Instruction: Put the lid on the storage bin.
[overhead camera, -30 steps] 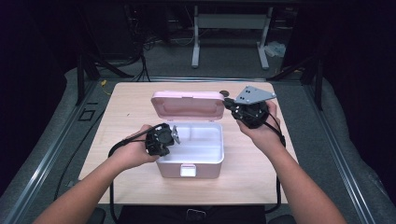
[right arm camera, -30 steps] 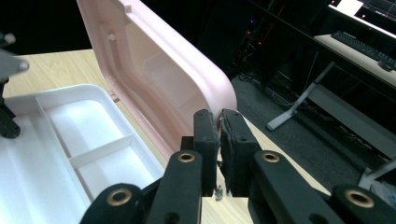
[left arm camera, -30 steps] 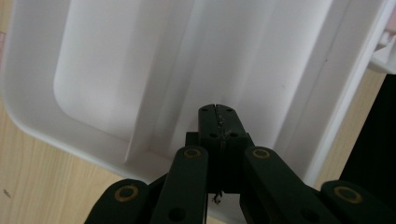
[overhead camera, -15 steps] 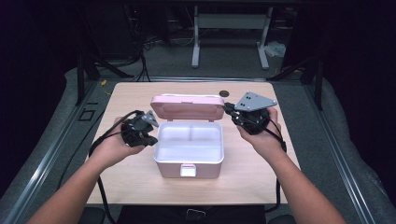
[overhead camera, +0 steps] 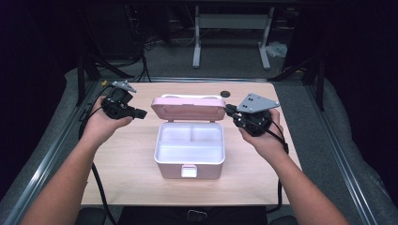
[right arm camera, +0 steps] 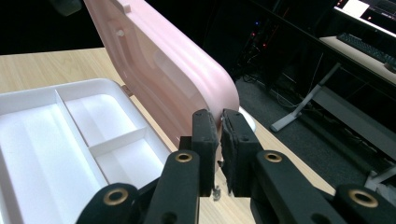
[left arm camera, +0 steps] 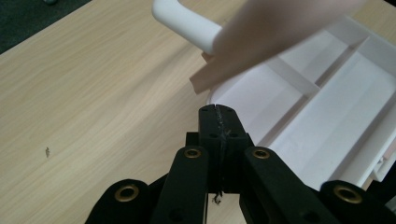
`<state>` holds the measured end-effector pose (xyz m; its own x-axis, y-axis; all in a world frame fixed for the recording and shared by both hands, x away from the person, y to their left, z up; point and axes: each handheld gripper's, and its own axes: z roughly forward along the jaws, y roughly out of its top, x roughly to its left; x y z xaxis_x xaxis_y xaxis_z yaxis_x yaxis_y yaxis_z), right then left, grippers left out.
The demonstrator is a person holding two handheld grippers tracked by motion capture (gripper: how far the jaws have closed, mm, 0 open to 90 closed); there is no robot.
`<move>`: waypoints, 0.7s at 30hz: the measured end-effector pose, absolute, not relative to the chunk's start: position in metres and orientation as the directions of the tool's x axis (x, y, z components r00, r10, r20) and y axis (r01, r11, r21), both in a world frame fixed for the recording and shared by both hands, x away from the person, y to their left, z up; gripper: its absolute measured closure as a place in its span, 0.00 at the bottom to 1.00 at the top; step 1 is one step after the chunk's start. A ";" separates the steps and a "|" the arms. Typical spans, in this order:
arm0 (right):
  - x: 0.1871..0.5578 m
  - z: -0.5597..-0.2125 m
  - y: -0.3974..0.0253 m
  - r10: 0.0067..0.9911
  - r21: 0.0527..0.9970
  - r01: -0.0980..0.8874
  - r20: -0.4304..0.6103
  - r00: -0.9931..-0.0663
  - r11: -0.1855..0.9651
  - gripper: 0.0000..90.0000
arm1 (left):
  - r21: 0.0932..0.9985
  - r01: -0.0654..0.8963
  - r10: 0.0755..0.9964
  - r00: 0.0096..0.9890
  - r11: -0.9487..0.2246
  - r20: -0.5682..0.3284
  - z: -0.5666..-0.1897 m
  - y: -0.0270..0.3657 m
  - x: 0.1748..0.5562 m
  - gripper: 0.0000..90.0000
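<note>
A pink box (overhead camera: 189,151) sits in the middle of the tabletop (overhead camera: 126,159), and every place here is given relative to it. Its lid (overhead camera: 188,107) stands raised at the far edge, and the white inside, divided into three compartments, holds nothing. The opening looks done; what is left, filling or closing, I cannot judge from this.

The left gripper (overhead camera: 139,113) hangs off the box's left side, level with the lid; in the left gripper view its jaws are pressed flat together with nothing between them, tips just short of the box's rim. The right gripper (overhead camera: 230,110) sits at the lid's right end. In the right gripper view its jaws stand a sliver apart right at the lid's rounded corner, and whether they pinch that edge or merely rest beside it I cannot tell.

The white handle (left arm camera: 187,21) on the lid is cut off, and the small dark disc (overhead camera: 225,93) beyond the box is too small to identify.
</note>
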<state>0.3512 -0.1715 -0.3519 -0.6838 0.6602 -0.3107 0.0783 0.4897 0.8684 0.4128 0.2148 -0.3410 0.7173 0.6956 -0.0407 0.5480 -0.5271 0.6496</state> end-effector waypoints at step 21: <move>0.350 -0.352 -0.182 0.661 0.872 0.097 -0.286 -0.694 0.479 0.90 | 0.708 0.501 0.678 0.734 -0.497 -0.044 -0.311 0.185 0.434 1.00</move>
<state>0.3505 -0.1821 -0.3521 -0.6938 0.6609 -0.2859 0.0968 0.4791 0.8724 0.4337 0.1855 -0.3107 0.7338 0.6779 -0.0439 0.5013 -0.4968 0.7084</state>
